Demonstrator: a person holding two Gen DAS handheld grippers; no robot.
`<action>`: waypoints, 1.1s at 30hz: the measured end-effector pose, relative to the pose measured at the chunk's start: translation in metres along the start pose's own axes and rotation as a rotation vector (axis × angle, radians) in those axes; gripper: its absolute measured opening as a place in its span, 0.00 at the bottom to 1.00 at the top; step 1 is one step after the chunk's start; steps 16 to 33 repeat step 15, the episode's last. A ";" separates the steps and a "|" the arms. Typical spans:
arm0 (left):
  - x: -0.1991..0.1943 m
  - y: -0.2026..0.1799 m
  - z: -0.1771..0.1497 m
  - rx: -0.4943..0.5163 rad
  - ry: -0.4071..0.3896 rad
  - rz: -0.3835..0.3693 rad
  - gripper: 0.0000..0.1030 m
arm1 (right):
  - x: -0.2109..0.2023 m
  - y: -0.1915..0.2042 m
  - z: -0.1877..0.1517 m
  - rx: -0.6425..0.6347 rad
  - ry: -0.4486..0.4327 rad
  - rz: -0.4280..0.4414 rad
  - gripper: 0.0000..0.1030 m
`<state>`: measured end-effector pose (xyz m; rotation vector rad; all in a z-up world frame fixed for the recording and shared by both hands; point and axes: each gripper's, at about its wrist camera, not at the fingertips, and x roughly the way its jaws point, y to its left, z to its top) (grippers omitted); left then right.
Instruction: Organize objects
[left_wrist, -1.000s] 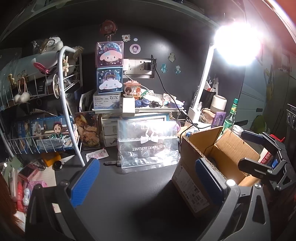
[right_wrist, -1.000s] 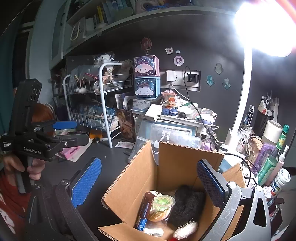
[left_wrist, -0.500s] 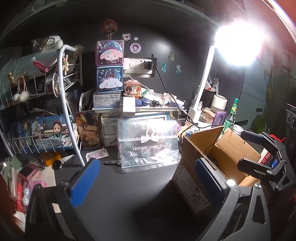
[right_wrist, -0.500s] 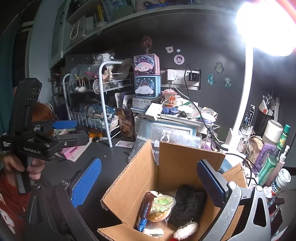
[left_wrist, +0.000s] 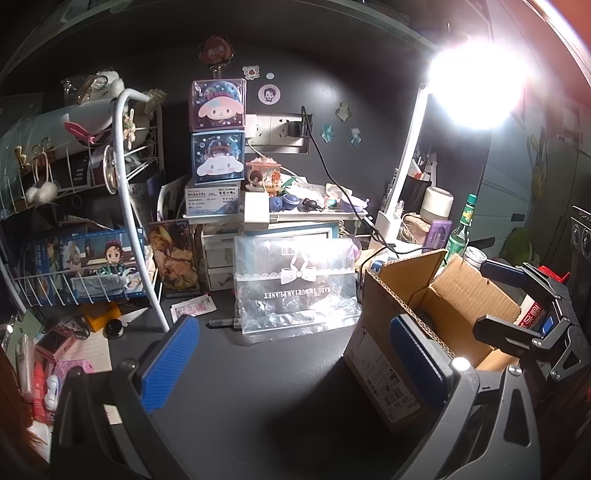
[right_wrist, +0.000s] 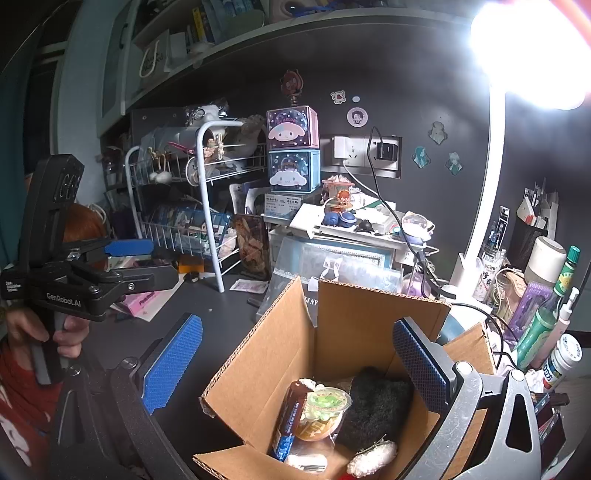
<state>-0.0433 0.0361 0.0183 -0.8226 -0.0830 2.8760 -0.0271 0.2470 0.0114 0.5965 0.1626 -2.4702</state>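
An open cardboard box (right_wrist: 354, 317) stands on the dark desk; it also shows at the right of the left wrist view (left_wrist: 436, 295). Inside lie a jelly cup (right_wrist: 325, 404), a snack bar (right_wrist: 291, 417), a black fuzzy item (right_wrist: 380, 406) and a white fluffy piece (right_wrist: 373, 458). My right gripper (right_wrist: 295, 354) is open and empty, hovering over the box. My left gripper (left_wrist: 291, 354) is open and empty above the bare desk, left of the box; it also shows in the right wrist view (right_wrist: 136, 262). A clear plastic bag (left_wrist: 295, 288) stands behind.
A white wire rack (left_wrist: 122, 206) with cards fills the left. Stacked character boxes (left_wrist: 218, 133), a cluttered shelf (left_wrist: 310, 210), a bright desk lamp (left_wrist: 406, 162) and bottles (right_wrist: 546, 314) line the back and right. Small items and notepaper (left_wrist: 85, 350) lie at the left edge.
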 end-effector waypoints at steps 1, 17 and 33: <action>0.000 0.000 0.000 0.000 0.000 0.000 0.99 | 0.000 0.000 0.000 0.000 0.000 0.000 1.00; 0.001 -0.001 0.000 0.006 -0.004 -0.002 0.99 | 0.001 -0.001 -0.003 -0.001 0.002 -0.004 1.00; 0.001 -0.001 0.000 0.006 -0.004 -0.002 0.99 | 0.001 -0.001 -0.003 -0.001 0.002 -0.004 1.00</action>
